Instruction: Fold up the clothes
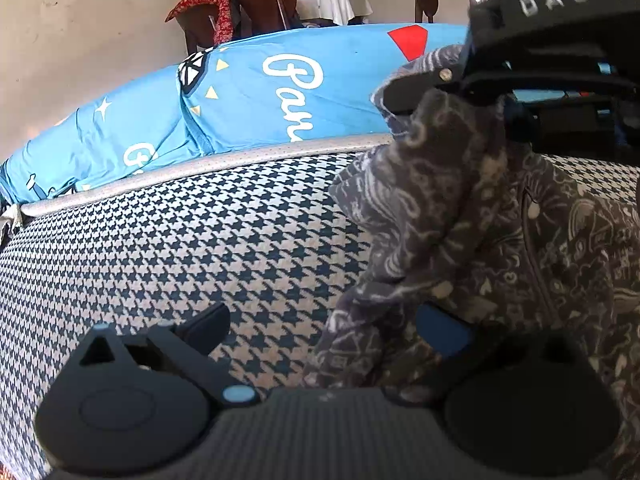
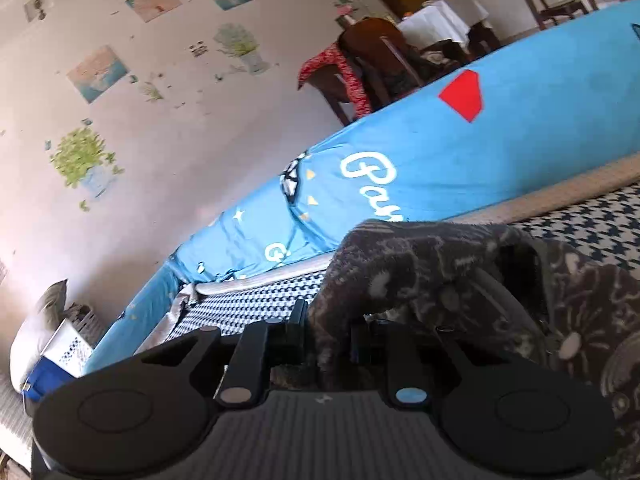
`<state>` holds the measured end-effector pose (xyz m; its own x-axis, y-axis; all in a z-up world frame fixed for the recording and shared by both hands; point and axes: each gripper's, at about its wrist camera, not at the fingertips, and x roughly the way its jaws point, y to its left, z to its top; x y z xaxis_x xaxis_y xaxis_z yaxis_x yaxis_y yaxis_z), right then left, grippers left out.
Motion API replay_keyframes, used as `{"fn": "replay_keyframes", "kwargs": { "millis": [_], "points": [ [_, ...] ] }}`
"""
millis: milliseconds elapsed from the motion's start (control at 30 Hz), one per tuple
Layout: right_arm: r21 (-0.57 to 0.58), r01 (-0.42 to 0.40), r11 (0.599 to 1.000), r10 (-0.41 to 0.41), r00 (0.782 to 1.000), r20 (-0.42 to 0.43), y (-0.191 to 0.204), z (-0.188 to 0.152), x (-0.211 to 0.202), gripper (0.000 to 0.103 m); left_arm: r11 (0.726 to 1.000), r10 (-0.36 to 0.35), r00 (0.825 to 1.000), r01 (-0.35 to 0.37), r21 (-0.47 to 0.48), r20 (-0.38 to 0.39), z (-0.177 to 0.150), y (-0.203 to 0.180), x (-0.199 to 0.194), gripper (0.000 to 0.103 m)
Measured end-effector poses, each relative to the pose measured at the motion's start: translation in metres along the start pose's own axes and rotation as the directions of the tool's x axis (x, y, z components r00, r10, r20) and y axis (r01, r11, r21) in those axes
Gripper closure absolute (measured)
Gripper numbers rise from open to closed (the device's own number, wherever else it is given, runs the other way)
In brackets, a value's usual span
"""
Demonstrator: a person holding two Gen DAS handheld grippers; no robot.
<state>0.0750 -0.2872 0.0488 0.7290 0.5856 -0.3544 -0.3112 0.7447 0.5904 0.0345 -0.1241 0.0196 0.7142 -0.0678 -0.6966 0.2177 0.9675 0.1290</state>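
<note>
Left wrist view low over houndstooth cover [image 1: 180,240], facing far blue bedding [image 1: 260,100], level horizon, right wrist view equally low and close, rolled so the bedding [image 2: 480,152] slants, both sharing patterned grey garment [image 1: 460,220] [image 2: 420,264], chairs [image 1: 264,4] [image 2: 376,56] beyond

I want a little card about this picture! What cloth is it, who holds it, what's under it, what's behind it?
cloth: grey patterned garment, bunched and lifted at one edge
right tongs: shut on the garment's edge
left tongs: fingers wide apart, cloth draped over one finger; grip unclear
underneath: black-and-white houndstooth cover
behind: blue printed bedding with white lettering and a red shape
far back: wooden chairs and a table with a white cloth
</note>
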Motion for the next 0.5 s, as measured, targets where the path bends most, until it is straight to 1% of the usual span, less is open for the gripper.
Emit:
{"fn": "replay_keyframes", "kwargs": {
  "millis": [200,333,433,500],
  "points": [
    [-0.012,0.003,1.0,-0.003,1.0,-0.009,0.002,-0.001,0.005,0.082,0.999,-0.013,1.0,0.013,-0.048,0.002,0.003,0.022,-0.007,0.0],
    [-0.018,0.012,1.0,-0.013,1.0,-0.007,0.002,-0.001,0.004,0.082,0.997,0.001,1.0,0.0,-0.079,0.016,0.004,0.038,-0.013,0.0],
    [-0.017,0.015,1.0,-0.015,1.0,-0.009,0.002,-0.001,0.005,0.082,0.992,0.019,1.0,-0.018,-0.126,0.01,0.007,0.057,-0.012,0.0],
    [-0.013,0.021,1.0,-0.021,1.0,-0.009,0.001,-0.002,0.006,0.082,0.988,0.015,1.0,-0.014,-0.153,0.003,0.005,0.064,-0.014,0.0]
  ]
}}
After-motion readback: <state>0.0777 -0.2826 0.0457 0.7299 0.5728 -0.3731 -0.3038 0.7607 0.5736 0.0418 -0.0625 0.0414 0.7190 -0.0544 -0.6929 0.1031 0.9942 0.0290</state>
